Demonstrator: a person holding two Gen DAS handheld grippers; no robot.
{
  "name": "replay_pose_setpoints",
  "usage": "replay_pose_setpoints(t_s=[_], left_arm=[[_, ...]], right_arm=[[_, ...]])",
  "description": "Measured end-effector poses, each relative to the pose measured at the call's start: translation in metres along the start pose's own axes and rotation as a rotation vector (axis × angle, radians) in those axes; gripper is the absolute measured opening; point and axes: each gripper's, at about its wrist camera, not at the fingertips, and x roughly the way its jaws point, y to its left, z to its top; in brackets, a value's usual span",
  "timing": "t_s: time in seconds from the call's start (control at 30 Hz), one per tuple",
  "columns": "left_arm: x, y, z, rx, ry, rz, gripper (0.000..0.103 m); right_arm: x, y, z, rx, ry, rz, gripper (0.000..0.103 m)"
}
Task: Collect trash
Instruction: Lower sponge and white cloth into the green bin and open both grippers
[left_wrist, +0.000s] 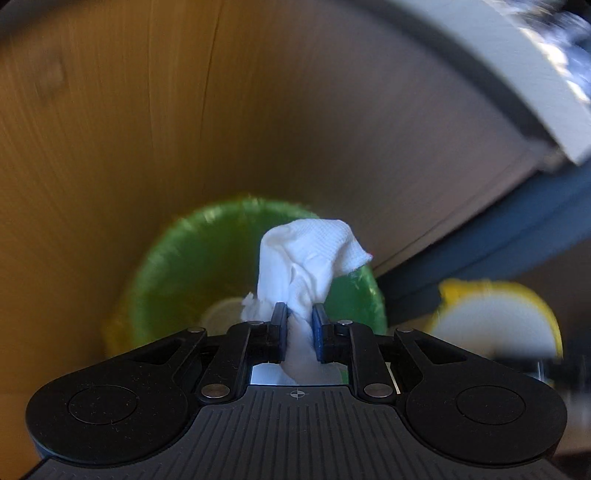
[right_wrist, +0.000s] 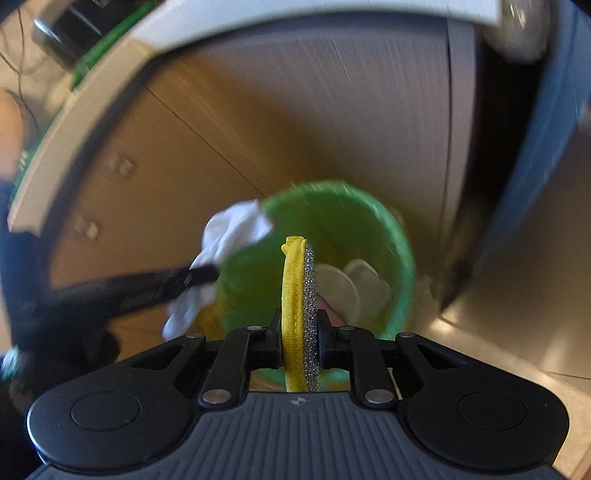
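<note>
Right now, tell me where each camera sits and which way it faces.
Left wrist: on the left gripper, facing down past its white paper napkin into the green-lined bin; its own fingers show.
Right wrist: on the right gripper, facing down past its yellow scouring pad into the same bin; its own fingers show.
Shared: bin, napkin, pad.

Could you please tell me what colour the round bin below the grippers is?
Bright green, clearest in the right wrist view.

No readable words, labels, brand names or numbers appear in either wrist view.
</note>
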Motion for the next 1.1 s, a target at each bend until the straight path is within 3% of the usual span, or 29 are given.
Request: replay_pose_setpoints(t_s=[0.1,0.17,0.27,0.47,0.6,1.03,1.1], left_arm=[[0.051,0.026,0.004,-0.17,0.124,-0.098,0.022],[0.067,0.032,0.004,-0.205,0.143,-0.072,0.024],[0.062,0.042,0.003,-0.244,0.075,-0.017,0.024],[0.018,0.061,0.002,-0.353,-0.031,-0.066,0.024],[-0.003,0.067,-0.009,-0.394,-0.051,-0.068,0.024],[-0.033,0.07,-0.064,-0.387,-0.048,-0.055,0.024],[-0.037,0.07,-0.068,-0.365,-0.044,-0.045,0.024]], right_arm=[[0.01,-0.005,-0.008,-0.014,0.028,-0.014,0.016],[0.014,-0.007,-0.01,-0.009,0.038,-0.019,0.016],[0.015,-0.013,-0.01,-0.02,0.041,-0.016,0.016],[0.033,-0.022,0.0,0.016,0.066,0.003,0.016],[0.058,-0.021,0.015,0.034,0.096,0.016,0.016],[0.241,-0.006,0.073,-0.226,0.231,-0.199,0.016],[0.262,-0.006,0.077,-0.251,0.274,-0.238,0.022]])
